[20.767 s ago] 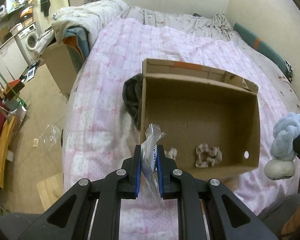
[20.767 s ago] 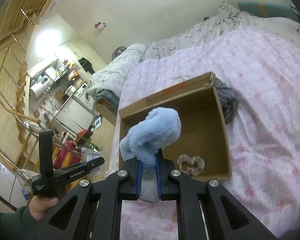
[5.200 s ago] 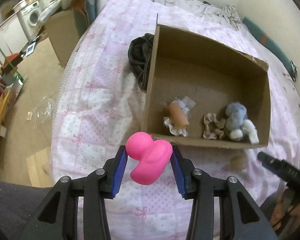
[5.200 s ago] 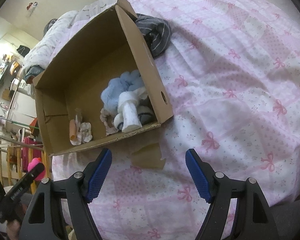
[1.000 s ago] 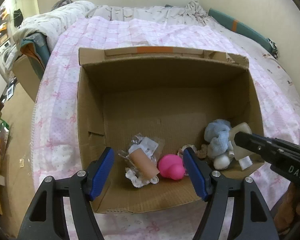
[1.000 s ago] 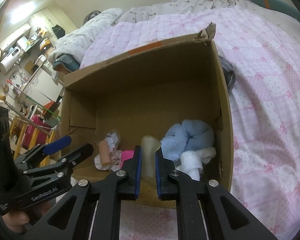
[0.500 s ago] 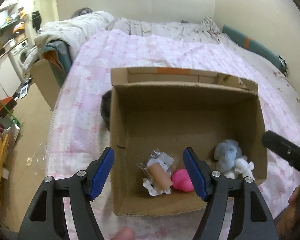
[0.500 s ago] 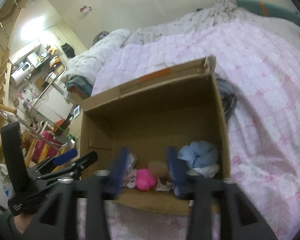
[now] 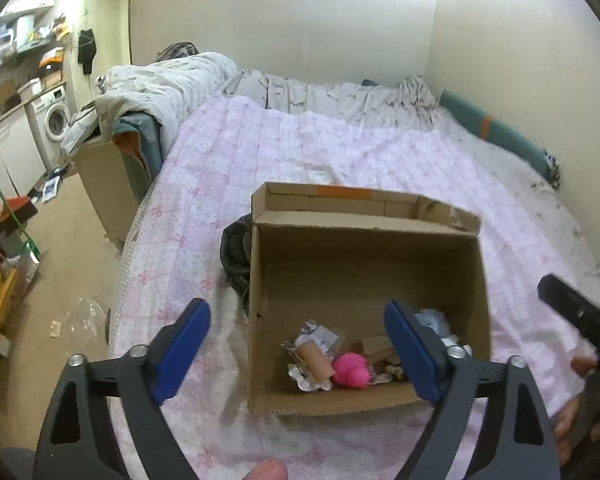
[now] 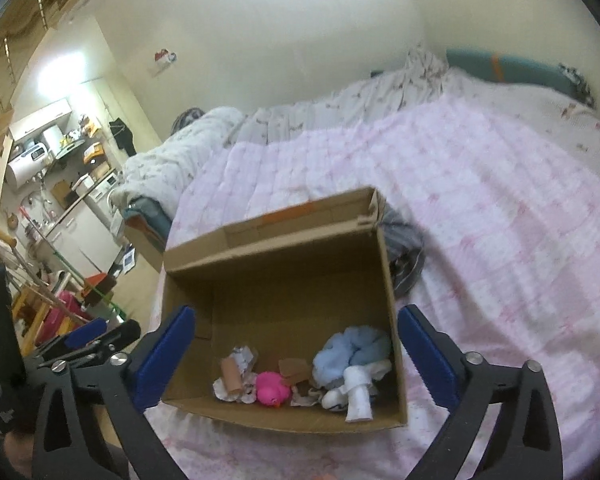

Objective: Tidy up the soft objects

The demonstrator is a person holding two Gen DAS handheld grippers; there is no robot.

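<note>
An open cardboard box point(image 9: 364, 264) point(image 10: 284, 280) sits on the pink quilted bed. Along its near wall lie a pink rubber duck point(image 9: 351, 369) point(image 10: 273, 389), a tan roll in crinkled wrap point(image 9: 313, 354) point(image 10: 234, 372), a brown soft piece point(image 10: 294, 368), a scrunchie point(image 9: 392, 372) and a blue and white plush point(image 10: 352, 360). My left gripper point(image 9: 296, 354) is open and empty, above the box's near edge. My right gripper point(image 10: 296, 354) is open and empty, also raised over the box's near part.
A dark grey garment point(image 9: 234, 256) point(image 10: 404, 268) lies against the far side of the box. The pink quilt point(image 9: 340, 152) stretches beyond. To the left are the floor, another cardboard box point(image 9: 104, 184) under bedding, and a washing machine point(image 9: 56, 124).
My right gripper has opened and let go of the tan soft piece, which now lies in the box. Both grippers have pulled up and back from the box.
</note>
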